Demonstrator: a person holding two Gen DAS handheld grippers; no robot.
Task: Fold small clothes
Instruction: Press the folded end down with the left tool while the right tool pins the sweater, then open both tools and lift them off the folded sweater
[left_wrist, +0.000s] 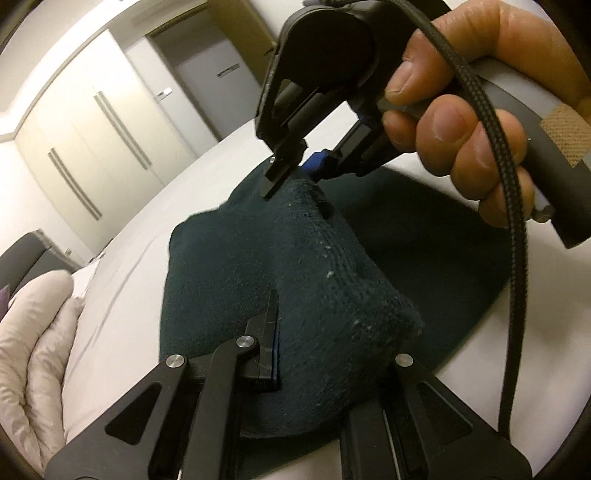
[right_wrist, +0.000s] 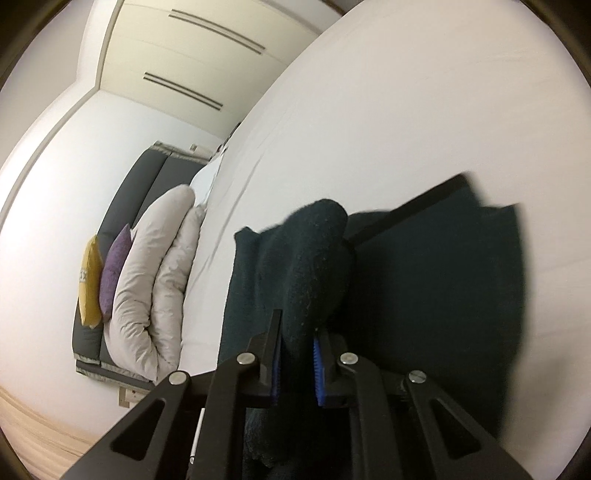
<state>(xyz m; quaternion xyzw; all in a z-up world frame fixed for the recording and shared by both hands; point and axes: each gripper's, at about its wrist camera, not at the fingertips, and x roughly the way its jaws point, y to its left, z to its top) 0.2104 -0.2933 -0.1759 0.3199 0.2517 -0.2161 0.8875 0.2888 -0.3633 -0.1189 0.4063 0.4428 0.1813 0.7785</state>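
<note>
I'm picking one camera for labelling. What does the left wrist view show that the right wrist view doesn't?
Only the left wrist view shows the person's hand holding the right gripper, and a grey door. Only the right wrist view shows the yellow cushion and purple cushion. Both show the dark green knitted garment clamped on the white bed sheet, and the pale folded duvet.

The dark knit cloth (left_wrist: 280, 258) hid the left gripper's (left_wrist: 295, 354) right finger, and its far edge blurred.
</note>
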